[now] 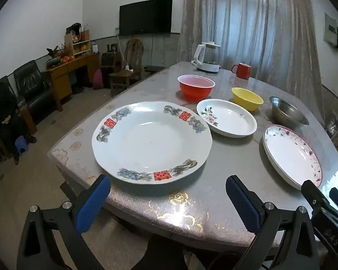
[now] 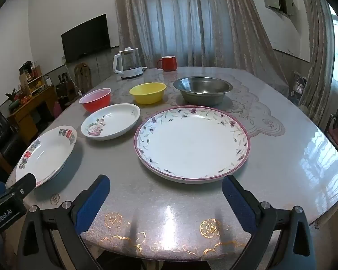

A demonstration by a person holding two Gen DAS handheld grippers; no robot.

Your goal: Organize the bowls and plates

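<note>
Nothing is stacked yet; this looks like the start. Both tongs hang wide and empty over the near bench (image 2: 281, 157) edge: left tongs (image 1: 169, 199) before the red-marked plate (image 1: 151, 139), right tongs (image 2: 165, 196) before the pink-rimmed plate (image 2: 191, 144). Next likely needs one rim pinched. Bowls sit behind.

R gripper (image 2: 165, 199): wide open, empty, above table (image 2: 293, 157) edge
Ahead: purple-rim plate (image 2: 191, 144)
Behind: steel bowl (image 2: 202, 90), yellow bowl (image 2: 147, 92)

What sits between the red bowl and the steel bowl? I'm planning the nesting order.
The yellow bowl sits between the red bowl and the steel bowl, apart from both; the right wrist view shows it best.
</note>
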